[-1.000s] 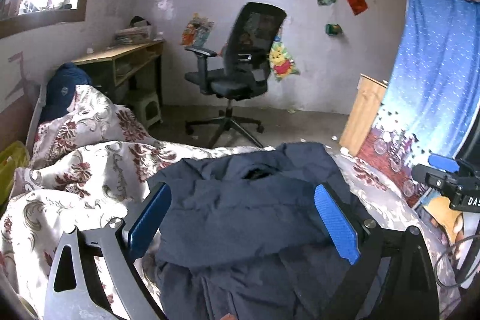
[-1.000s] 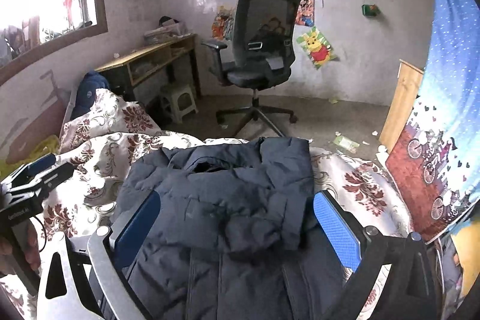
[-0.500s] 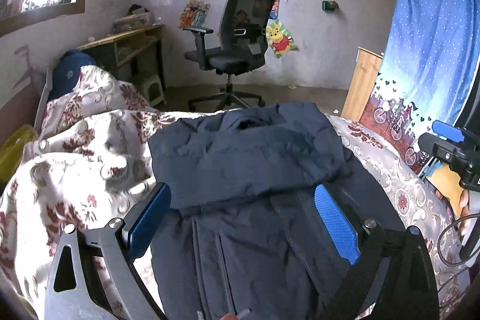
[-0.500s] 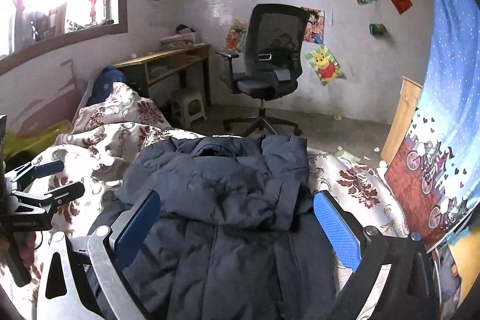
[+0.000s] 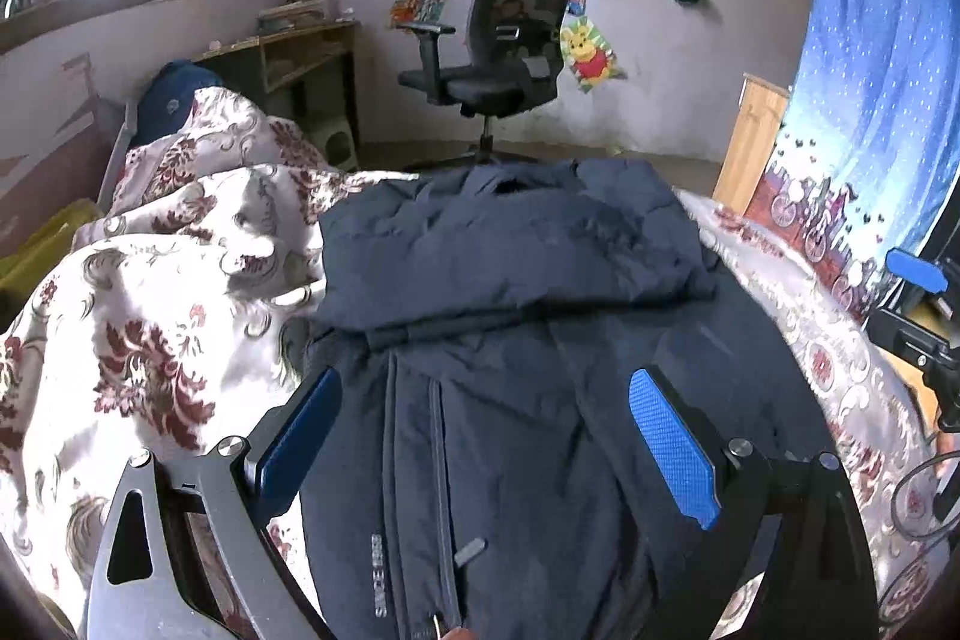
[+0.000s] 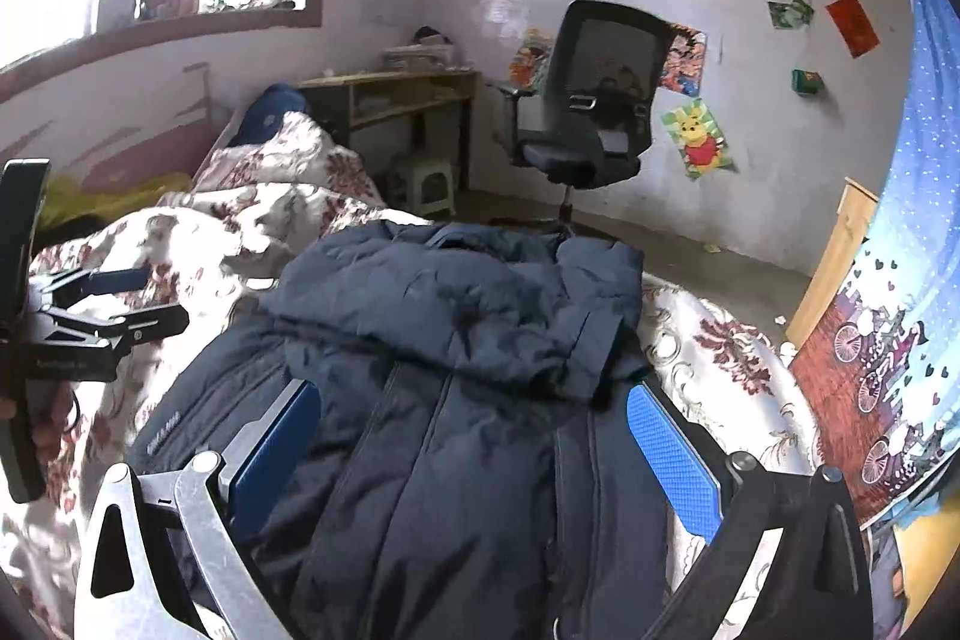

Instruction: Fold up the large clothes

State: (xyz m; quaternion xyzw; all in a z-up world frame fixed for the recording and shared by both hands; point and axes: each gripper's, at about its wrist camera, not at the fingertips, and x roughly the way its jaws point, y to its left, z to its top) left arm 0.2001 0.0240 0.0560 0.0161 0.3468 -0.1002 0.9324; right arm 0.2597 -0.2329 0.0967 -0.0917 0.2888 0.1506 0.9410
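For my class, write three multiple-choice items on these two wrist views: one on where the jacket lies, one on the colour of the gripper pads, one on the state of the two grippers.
1. Where does the jacket lie?
A. on the office chair
B. on the floral bedspread
C. on the wooden desk

2. What colour are the pads on the fingers?
A. blue
B. red
C. yellow

3. In what state are the left gripper and right gripper?
A. both shut on the jacket
B. only the left one shut
C. both open, holding nothing

Answers: 1 B, the dark navy jacket is spread over the floral bedspread while the office chair stands empty beyond it. 2 A, every pad in view is blue. 3 C, in each wrist view the fingers stand wide apart above the jacket.
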